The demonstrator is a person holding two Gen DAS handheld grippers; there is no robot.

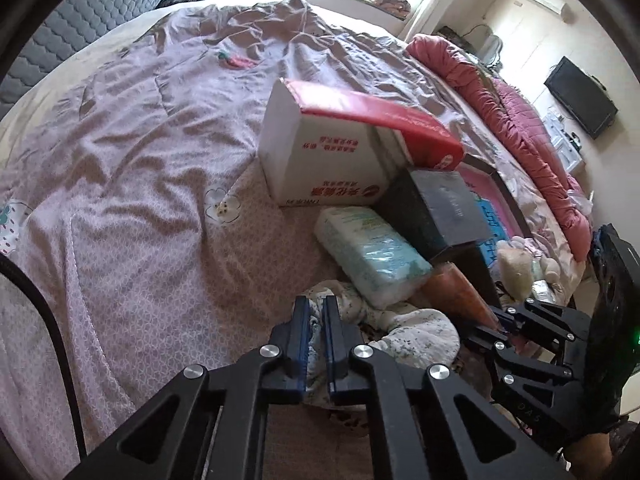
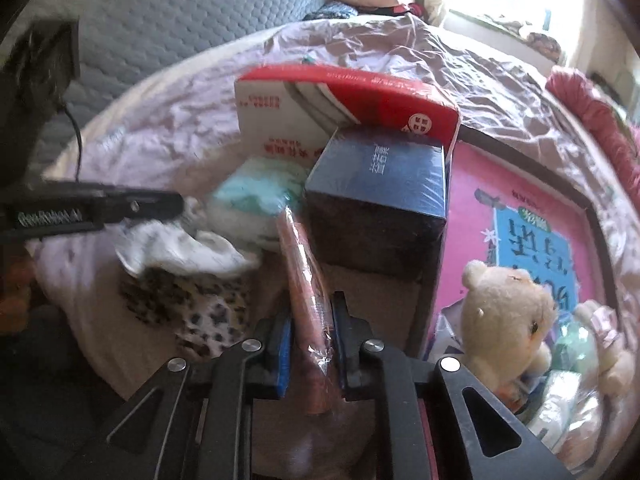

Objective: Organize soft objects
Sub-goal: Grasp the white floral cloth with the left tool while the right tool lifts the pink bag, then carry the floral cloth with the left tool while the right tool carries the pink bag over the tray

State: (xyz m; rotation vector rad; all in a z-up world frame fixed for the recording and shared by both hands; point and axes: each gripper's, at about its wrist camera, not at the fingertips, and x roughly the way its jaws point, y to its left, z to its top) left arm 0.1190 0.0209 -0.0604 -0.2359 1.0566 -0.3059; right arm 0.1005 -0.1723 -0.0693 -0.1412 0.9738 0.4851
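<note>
Cloth point(image 1: 404, 320), white with a small floral print, crumpled on the bed just in front of the dark box point(image 1: 440, 208); one fold is pinched between the pads of the left gripper point(image 1: 316, 312), whose jaws stand nearly together.

Packet point(image 2: 308, 280), long, orange-red, wrapped in clear film, leaning against the near left corner of the dark box; the right gripper point(image 2: 312, 320) is clamped on its lower end, both pads pressing the wrapper.

Tissue pack point(image 1: 368, 256), pale green and white, soft, lying just left of the dark box and touching the floral cloth.

Leopard-print fabric point(image 2: 192, 304), bunched below the floral cloth, in front and to the left of the dark box.

Cardboard box point(image 1: 332, 152), white with red print and a red flap, directly behind the dark box and touching it.

Pink tray point(image 2: 516, 208), dark-rimmed, with a blue printed panel, to the right of the dark box.

Teddy bear point(image 2: 508, 312), cream, seated at the near end of the pink tray, right of the dark box.

Bedspread point(image 1: 140, 160), lilac, wrinkled, under everything.

Red quilt point(image 1: 520, 128), rolled along the bed's far edge, beyond the tray.
</note>
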